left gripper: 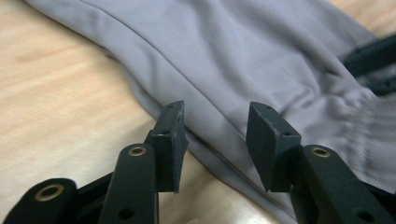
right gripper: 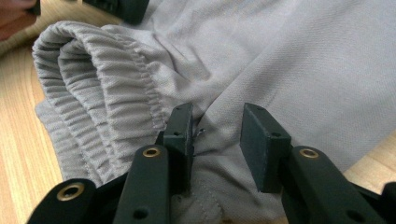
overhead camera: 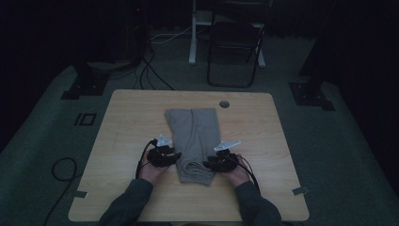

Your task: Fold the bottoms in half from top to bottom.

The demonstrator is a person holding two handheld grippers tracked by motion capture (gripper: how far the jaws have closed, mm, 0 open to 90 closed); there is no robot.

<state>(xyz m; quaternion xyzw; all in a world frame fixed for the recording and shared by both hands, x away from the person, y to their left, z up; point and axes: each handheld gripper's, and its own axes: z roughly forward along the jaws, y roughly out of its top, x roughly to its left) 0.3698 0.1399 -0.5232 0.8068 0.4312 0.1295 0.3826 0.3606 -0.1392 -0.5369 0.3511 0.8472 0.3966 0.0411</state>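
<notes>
A grey folded garment [overhead camera: 194,136] with a ribbed elastic waistband [right gripper: 93,84] lies on the wooden table [overhead camera: 131,122], waistband end toward the person. My left gripper [overhead camera: 175,155] rests at the garment's left edge. In the left gripper view its jaws [left gripper: 215,121] stand apart over the cloth [left gripper: 243,56], whose folded edge runs between them without being pinched. My right gripper [overhead camera: 207,165] sits at the garment's right edge near the waistband. In the right gripper view its jaws [right gripper: 217,123] are parted above the cloth [right gripper: 303,60], with nothing clamped.
A round cable hole [overhead camera: 224,104] sits near the table's far edge. Behind the table stands a dark folding chair [overhead camera: 235,42]. Stand bases [overhead camera: 84,84] [overhead camera: 310,94] flank the far corners, and a cable loop [overhead camera: 61,169] lies on the floor at left.
</notes>
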